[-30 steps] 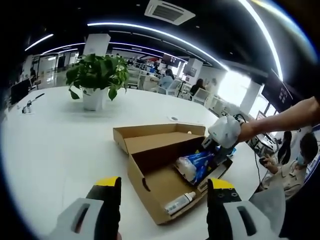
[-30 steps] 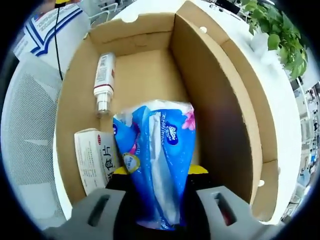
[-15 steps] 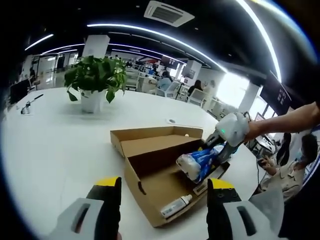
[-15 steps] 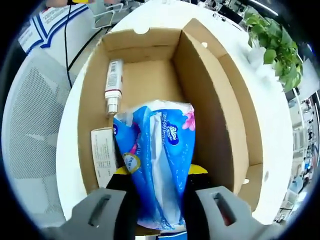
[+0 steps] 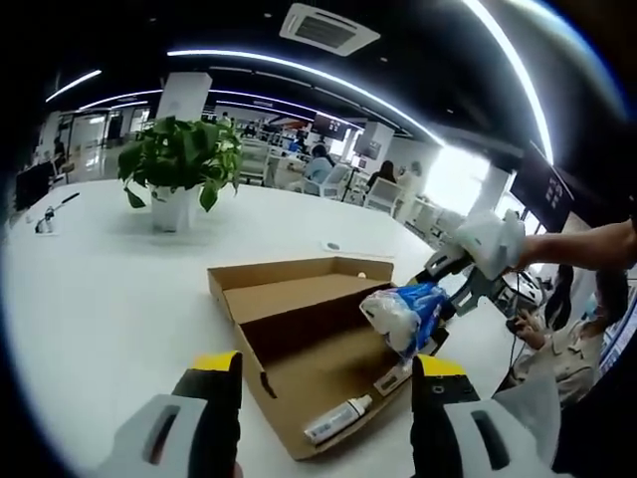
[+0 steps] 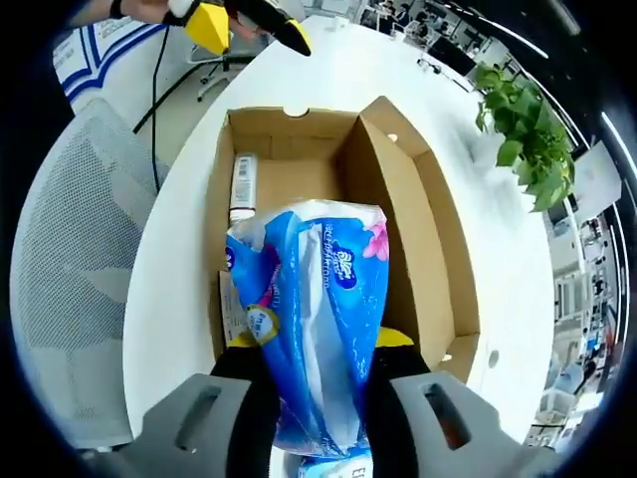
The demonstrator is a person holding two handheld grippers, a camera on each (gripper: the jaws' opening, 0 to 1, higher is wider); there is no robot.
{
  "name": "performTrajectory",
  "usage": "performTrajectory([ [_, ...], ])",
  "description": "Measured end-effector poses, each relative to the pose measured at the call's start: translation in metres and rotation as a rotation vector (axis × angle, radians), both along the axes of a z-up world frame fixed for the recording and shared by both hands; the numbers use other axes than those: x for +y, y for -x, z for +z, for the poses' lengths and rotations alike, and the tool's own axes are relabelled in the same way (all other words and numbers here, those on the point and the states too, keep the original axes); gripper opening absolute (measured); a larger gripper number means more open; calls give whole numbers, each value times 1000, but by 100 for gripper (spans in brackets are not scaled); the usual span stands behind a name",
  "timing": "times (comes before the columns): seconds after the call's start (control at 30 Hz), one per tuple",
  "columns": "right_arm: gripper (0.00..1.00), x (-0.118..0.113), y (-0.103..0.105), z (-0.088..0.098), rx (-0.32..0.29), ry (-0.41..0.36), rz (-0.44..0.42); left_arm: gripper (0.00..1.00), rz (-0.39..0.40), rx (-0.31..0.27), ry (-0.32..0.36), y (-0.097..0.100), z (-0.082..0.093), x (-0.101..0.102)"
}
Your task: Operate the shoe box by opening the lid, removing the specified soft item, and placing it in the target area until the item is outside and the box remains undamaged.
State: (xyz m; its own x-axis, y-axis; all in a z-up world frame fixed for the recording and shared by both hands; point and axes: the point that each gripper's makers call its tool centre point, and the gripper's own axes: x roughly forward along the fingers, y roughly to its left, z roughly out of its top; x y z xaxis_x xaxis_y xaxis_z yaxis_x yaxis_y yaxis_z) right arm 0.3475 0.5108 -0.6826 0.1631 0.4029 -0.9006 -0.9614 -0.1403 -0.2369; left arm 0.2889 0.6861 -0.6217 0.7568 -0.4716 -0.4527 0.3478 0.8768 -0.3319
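My right gripper clamps one soft, crinkly blue plastic tissue pack, held above the open brown cardboard shoe box on the smooth white bench. Inside lie one white tube-shaped bottle and one flat printed carton. My left gripper gapes wide, holding nothing.

One open cardboard box, one blue tissue pack, one small bottle, one flat packet, one potted plant, two tools.
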Motion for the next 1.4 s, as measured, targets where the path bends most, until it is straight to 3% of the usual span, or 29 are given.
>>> performTrajectory([
  [0.2,28,-7,1,20,-45,-15,-3,71,-18,-3,-1,0,3,-8],
  [0.63,28,-36,-1,31,-83,-20,-39,71,-37,-14,-10,0,11,-23],
  [0.97,28,-90,-8,36,-104,-12,-107,71,-47,-12,-23,-1,11,-34],
  [1.27,28,-156,-7,32,-112,18,-175,71,-76,-20,-40,-4,19,-57],
  [1.4,28,-194,-7,24,-128,66,-177,71,-92,-18,-56,-4,17,-67],
])
